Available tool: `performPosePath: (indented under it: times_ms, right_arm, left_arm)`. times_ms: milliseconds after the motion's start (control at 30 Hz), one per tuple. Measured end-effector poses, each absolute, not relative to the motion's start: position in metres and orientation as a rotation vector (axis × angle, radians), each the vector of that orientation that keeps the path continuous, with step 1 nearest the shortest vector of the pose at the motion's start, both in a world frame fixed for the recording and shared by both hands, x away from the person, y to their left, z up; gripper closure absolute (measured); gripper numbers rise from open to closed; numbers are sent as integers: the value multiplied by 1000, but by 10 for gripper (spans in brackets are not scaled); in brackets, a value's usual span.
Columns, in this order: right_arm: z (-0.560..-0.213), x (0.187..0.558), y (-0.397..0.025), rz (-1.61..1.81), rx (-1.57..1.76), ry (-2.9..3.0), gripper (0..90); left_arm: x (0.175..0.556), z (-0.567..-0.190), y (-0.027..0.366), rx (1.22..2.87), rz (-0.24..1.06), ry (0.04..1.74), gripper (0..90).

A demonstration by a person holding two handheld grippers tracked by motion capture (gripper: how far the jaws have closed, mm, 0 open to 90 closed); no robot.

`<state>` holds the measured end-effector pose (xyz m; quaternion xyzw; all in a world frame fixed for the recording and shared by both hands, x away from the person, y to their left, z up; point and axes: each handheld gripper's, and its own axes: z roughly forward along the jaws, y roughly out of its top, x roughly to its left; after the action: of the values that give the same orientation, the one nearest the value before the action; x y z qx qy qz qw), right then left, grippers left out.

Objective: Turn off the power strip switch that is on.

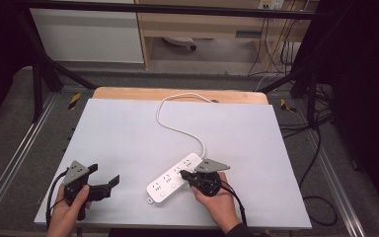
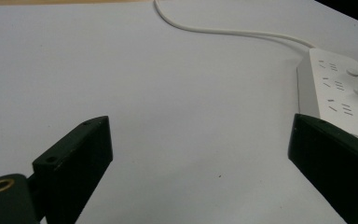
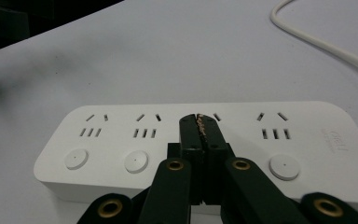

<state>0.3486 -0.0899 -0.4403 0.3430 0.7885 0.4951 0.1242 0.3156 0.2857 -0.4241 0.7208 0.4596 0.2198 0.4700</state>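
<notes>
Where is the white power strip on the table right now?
The power strip lies diagonally near the table's front edge, right of centre, under the closed right tool.

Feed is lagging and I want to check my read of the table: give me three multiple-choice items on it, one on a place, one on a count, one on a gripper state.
1. Where do the right gripper's tips sit?
A. Over the power strip
B. On the cord
C. Off the table

2. How many round buttons on the strip does the right gripper view show?
A. One
B. Three
C. Six

3. How does the left gripper stand?
A. Shut on the cord
B. Shut, empty
C. Open, empty

Key: 1 A, the closed jaws lie above the strip's third socket; 2 B, two left of the jaws, one right; 3 C, jaws spread above bare table.
</notes>
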Motion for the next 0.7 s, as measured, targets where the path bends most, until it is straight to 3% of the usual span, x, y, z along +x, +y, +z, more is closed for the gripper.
performPosePath:
  times_ms: [700]
  right_arm:
    - [-444,348,-89,1415,997,2245,900]
  left_arm:
    - [315,-424,286,1761,543,1123,61]
